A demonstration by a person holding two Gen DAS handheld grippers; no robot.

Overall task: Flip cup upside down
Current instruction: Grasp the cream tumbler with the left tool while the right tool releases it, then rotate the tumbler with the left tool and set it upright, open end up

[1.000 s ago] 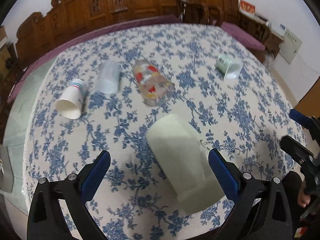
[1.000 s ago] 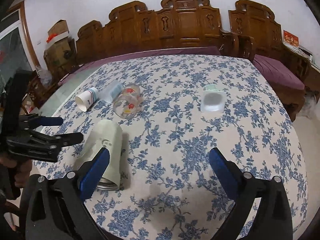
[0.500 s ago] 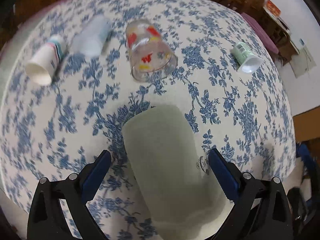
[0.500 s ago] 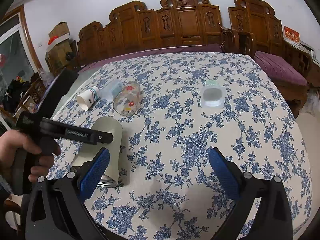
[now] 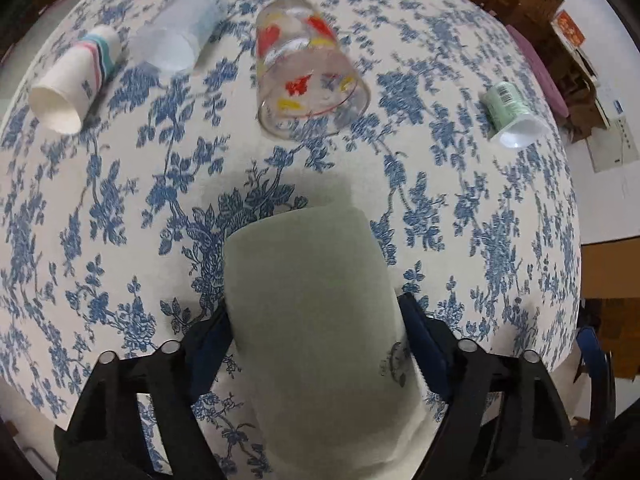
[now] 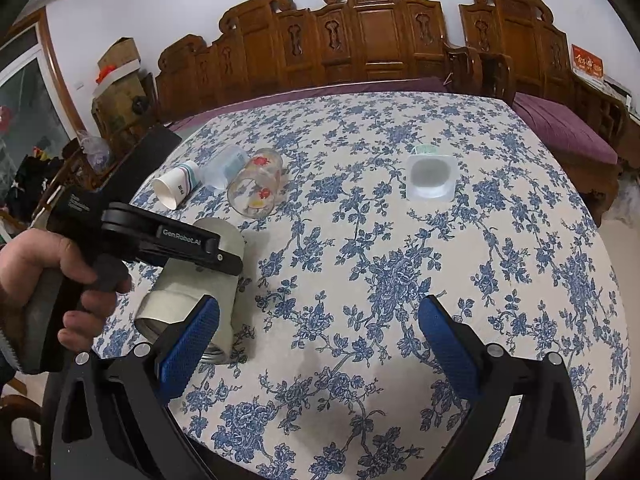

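Left wrist view: we see the left claw [image 5: 316, 332] pinching the pale green cup [image 5: 316, 320], one blue pad pressed on each side of its wall.
Grip point: we hold it about mid-body, nearer the open end than the closed base; we judge that a fair hold for turning it over.
Right claw [image 6: 316, 344]: spread wide, holding nothing, hovering over the table [image 6: 400, 240] beside the cup.
Where the cup is: lying on its side at the near edge of the table, base pointing away from us, mouth toward us.
Look of the cup: tall, matte, sage-coloured, a small dark print near the rim; from the right wrist view its inside looks metallic.
Handling: we judge it stiff and fairly light; the smooth wall may slip, so a firm squeeze helps.
Further out: a clear glass with red and yellow prints [image 5: 308, 76], a paper cup [image 5: 74, 84], a frosted plastic cup [image 5: 180, 36] and a small green pot [image 5: 512, 114], all on their sides.
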